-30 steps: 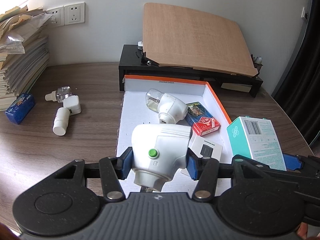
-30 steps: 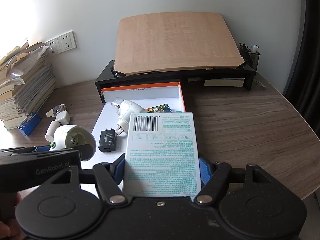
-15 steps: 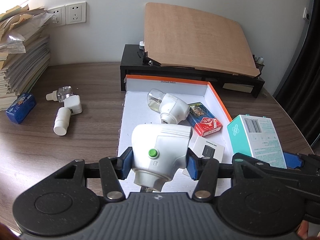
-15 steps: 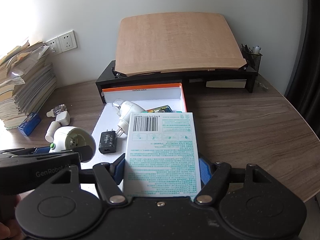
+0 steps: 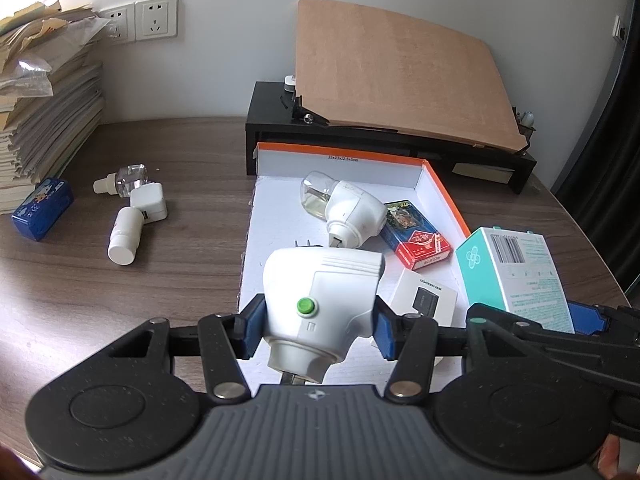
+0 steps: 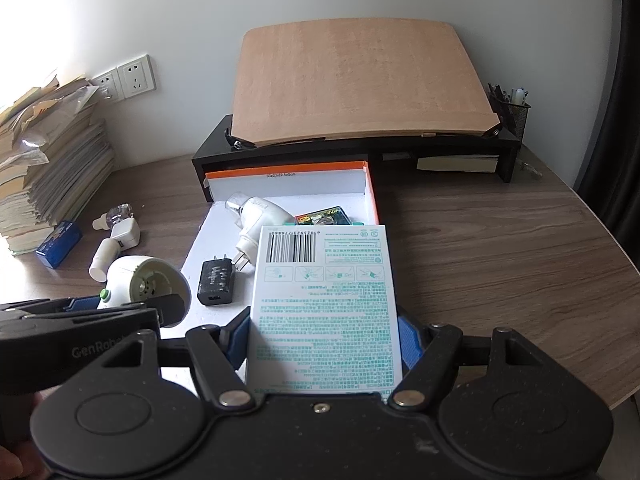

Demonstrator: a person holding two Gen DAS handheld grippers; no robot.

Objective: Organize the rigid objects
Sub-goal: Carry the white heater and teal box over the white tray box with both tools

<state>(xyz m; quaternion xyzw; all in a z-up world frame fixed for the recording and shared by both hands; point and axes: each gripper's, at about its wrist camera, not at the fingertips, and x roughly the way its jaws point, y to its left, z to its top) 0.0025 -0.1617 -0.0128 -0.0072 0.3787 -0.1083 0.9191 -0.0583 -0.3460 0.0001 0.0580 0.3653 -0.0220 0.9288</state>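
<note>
My left gripper [image 5: 316, 326] is shut on a white plug-in device with a green button [image 5: 320, 304], held above the near edge of the orange-rimmed white box [image 5: 440, 184]. My right gripper [image 6: 324, 340] is shut on a white and teal carton [image 6: 324, 304], held to the right of the left gripper; the carton also shows in the left wrist view [image 5: 516, 276]. In the box lie a white vaporizer with a clear bottle [image 5: 344, 208], a red card pack [image 5: 416, 236], a small white box [image 5: 424, 300] and a black charger [image 6: 216, 284].
On the wooden desk to the left lie a white bottle [image 5: 124, 236], a white charger cube [image 5: 150, 204], a small clear bottle [image 5: 124, 180] and a blue pack [image 5: 42, 214]. A paper stack [image 5: 40, 120] stands far left. A black monitor stand [image 5: 380, 132] with a brown board is behind the box.
Both grippers have drawn back slightly from the box with their objects still held. Nothing was let go.
</note>
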